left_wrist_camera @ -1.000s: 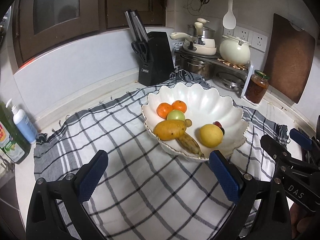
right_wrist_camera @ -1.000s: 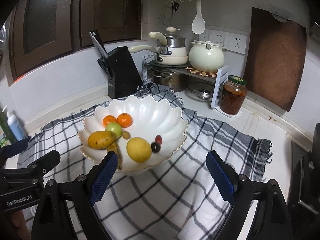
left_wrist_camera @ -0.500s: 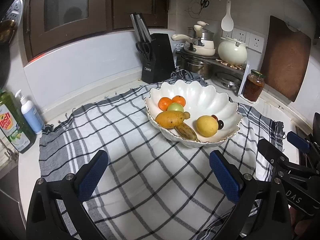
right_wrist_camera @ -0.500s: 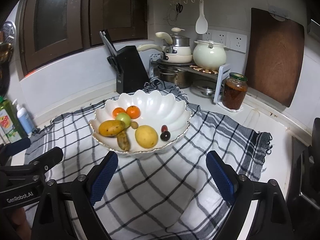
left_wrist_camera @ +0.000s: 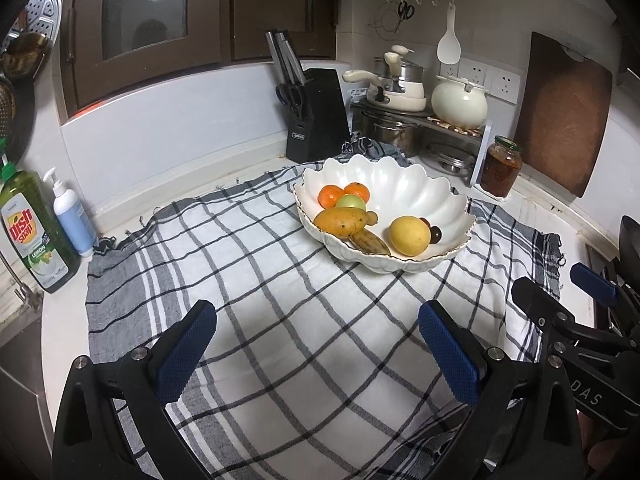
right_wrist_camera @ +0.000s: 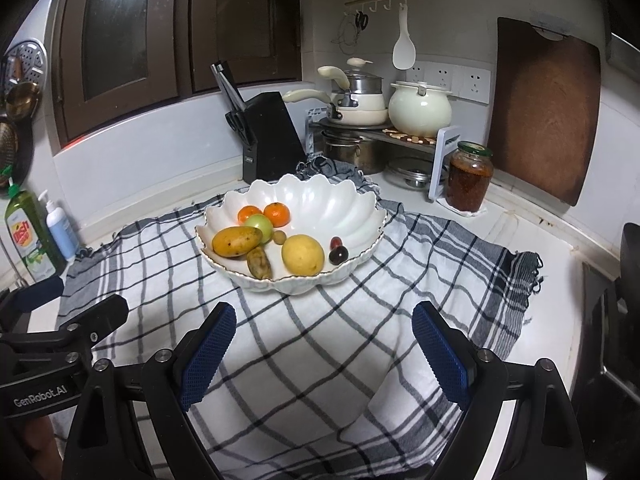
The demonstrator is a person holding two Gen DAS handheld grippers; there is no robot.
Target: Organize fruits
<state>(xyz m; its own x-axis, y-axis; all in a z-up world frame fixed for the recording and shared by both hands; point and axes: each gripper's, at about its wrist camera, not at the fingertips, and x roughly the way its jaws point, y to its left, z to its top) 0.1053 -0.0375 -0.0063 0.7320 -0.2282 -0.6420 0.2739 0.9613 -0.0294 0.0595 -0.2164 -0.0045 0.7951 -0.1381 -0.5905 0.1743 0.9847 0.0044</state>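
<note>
Both tools have drawn back from the bowl [left_wrist_camera: 400, 184] since the earlier frame, so it now sits farther off and more of the checked cloth [left_wrist_camera: 280, 300] shows in front of them. The left tool [left_wrist_camera: 318, 352] is released, its blue pads wide apart over bare cloth with nothing between them; the right tool [right_wrist_camera: 324, 354] stands just as wide and empty.

The white scalloped bowl rests on the cloth on the counter [right_wrist_camera: 532, 240], near the knife block [right_wrist_camera: 272, 140]. Inside it, the mango [right_wrist_camera: 237, 241] lies with its long axis running left to right across the right-wrist view — its narrower end points toward the green fruit [right_wrist_camera: 259, 224]. The small brownish fruit [right_wrist_camera: 259, 263] beside it points toward the near rim. Two oranges [right_wrist_camera: 277, 214] sit behind, the round yellow fruit [right_wrist_camera: 302, 254] is in the middle, and two dark red fruits [right_wrist_camera: 338, 255] lie just right of it.

A jar [right_wrist_camera: 468, 178] stands apart on the counter, to the right.
</note>
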